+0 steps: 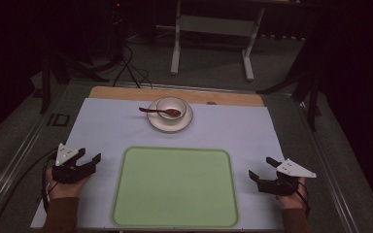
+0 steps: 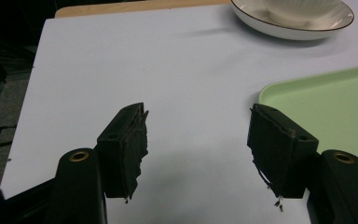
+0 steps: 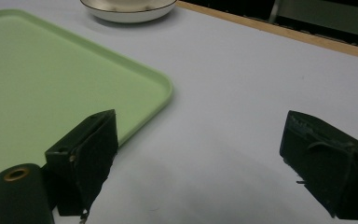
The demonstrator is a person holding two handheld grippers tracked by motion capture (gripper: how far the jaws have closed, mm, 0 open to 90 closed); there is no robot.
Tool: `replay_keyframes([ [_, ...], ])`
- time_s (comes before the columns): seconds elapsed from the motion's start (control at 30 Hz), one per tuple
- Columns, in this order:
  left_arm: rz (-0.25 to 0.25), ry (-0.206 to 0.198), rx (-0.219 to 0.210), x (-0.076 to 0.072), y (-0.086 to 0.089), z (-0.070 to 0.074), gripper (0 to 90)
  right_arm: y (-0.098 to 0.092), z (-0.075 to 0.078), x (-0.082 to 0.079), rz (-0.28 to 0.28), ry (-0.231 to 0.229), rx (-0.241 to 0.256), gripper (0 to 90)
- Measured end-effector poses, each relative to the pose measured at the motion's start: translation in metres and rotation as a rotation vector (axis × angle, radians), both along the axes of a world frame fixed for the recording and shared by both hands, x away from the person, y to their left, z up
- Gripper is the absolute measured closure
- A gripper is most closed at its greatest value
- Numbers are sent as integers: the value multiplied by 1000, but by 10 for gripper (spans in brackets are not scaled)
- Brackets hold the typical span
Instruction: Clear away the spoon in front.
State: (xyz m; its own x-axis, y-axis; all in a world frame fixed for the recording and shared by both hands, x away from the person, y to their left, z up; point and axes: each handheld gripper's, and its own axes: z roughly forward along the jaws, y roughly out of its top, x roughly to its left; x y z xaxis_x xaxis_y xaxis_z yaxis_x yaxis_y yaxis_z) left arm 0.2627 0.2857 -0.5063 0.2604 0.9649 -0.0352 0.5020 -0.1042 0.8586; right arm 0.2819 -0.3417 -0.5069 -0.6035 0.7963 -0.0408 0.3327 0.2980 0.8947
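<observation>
Spoon (image 1: 161, 112) seemingly across bowl (image 1: 171, 108) on saucer (image 1: 170, 123)

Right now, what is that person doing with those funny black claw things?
Nothing is being handled yet. A person holds a left gripper and a right gripper, one on each side of an empty green tray, both with jaws open and holding nothing. Farther back on the table sits a white saucer with a small bowl on it, and a brown spoon rests across the bowl. Both grippers are well away from the dishes.
</observation>
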Motion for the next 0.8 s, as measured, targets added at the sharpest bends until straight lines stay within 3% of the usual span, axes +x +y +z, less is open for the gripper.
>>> replay_keyframes([
  [0.2, -12, -13, -8, 3, -2, 6, 369, 0, 1, -1, -3, -4, 3, 112],
  [0.3, -24, -15, -39, 6, -3, 10, 376, -1, 1, -2, -4, -10, 6, 112],
  [0.43, -44, -11, -34, 11, -8, 15, 378, -1, 2, -2, -3, -13, 13, 113],
  [0.53, -49, -32, -26, 13, -11, 22, 395, -1, 2, -3, -3, -20, 11, 114],
  [0.8, -73, -54, -44, 27, -20, 39, 397, 1, 2, -4, 2, -20, -1, 114],
])
